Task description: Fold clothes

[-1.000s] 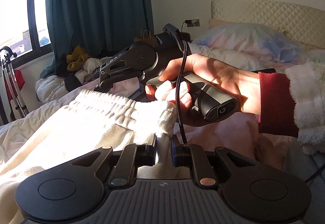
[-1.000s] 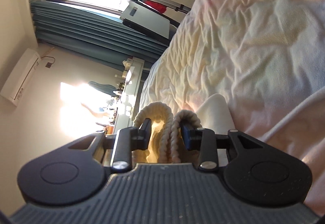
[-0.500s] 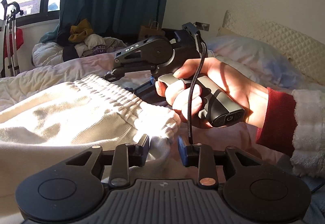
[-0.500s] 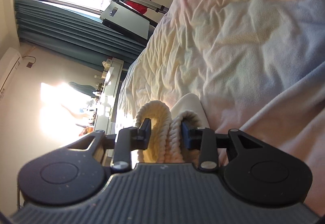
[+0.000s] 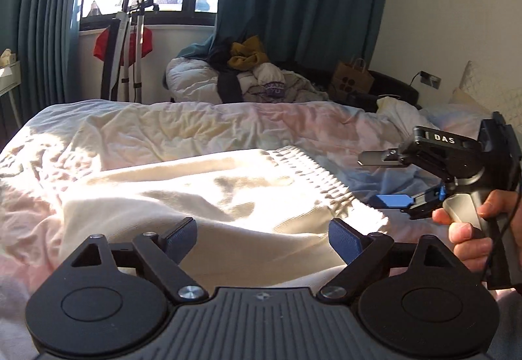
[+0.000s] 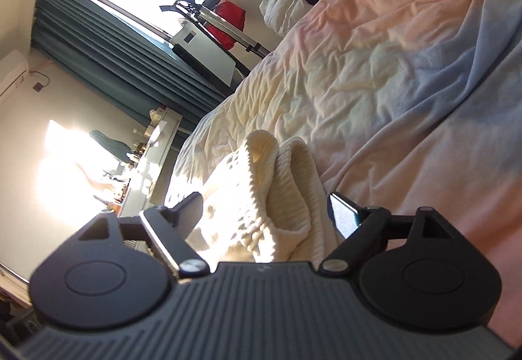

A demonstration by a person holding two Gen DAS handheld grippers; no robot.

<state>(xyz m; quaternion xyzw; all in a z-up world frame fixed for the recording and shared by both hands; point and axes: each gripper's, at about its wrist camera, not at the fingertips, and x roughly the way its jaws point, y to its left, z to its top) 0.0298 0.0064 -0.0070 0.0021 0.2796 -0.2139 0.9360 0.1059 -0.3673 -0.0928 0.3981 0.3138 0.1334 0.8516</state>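
The cream garment (image 5: 208, 196) lies spread on the bed (image 5: 195, 121), over a rumpled pastel duvet, with its ribbed waistband (image 5: 323, 177) toward the right side of the left wrist view. The left tool (image 5: 261, 237) is positioned above the near edge of the garment with its fingers spread wide; nothing is held between the blue pads (image 5: 345, 244). The right tool (image 5: 388, 179), seen from the left wrist view, is gripped by a hand (image 5: 473, 229) and sits just beside the waistband end, with its jaws parted and empty. In the right wrist view, the right tool (image 6: 266, 213) is likewise wide open, and the doubled ribbed waistband (image 6: 280, 183) lies between the fingers, clear of both pads as far as can be seen. A heap of clothes (image 5: 248, 72) rests beyond the bed, below the teal curtain (image 5: 293, 1).
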